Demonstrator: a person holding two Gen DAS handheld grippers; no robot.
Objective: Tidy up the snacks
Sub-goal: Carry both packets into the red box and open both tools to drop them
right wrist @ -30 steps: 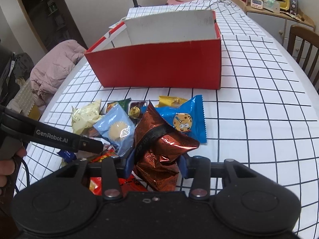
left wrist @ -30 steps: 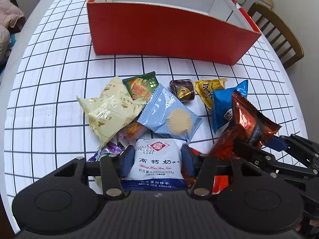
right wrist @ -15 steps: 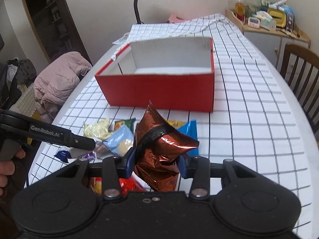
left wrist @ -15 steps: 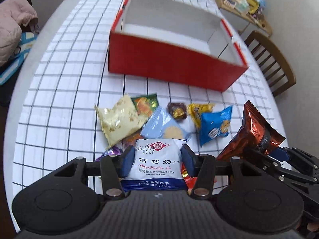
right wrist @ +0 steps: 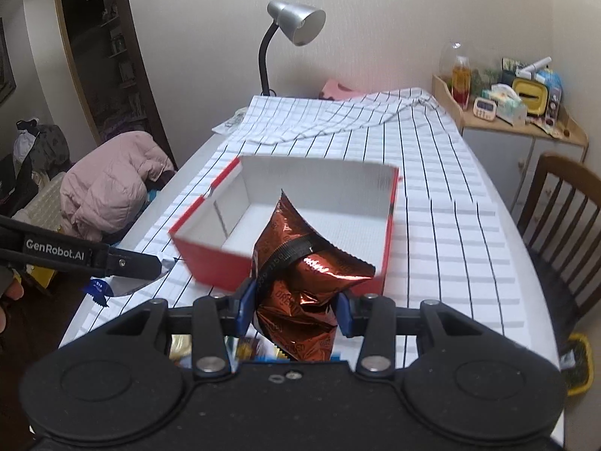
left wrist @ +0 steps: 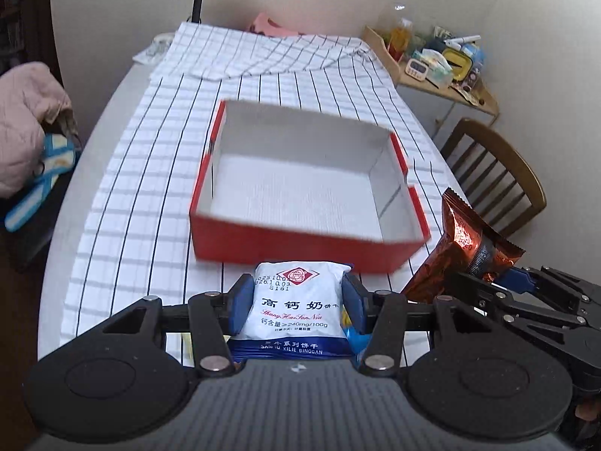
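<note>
Now that I've lifted both grippers clear of the snack pile, the red box [left wrist: 300, 203] lies open just ahead — left gripper [left wrist: 296, 304] clamps the white biscuit packet [left wrist: 295, 306], right gripper [right wrist: 296, 306] the copper bag [right wrist: 300, 278]; dropping comes next.

Pale walls, a silver desk lamp [right wrist: 296, 22] on a black gooseneck at the far end of the checked-cloth surface [right wrist: 443, 203]. Wooden chair [right wrist: 563, 203] at right, cluttered corner shelf [right wrist: 526, 120] beyond (bottle, timer, boxes). Dark doorway [right wrist: 109, 64] at left, a pink jacket [right wrist: 109, 188] heaped below.
</note>
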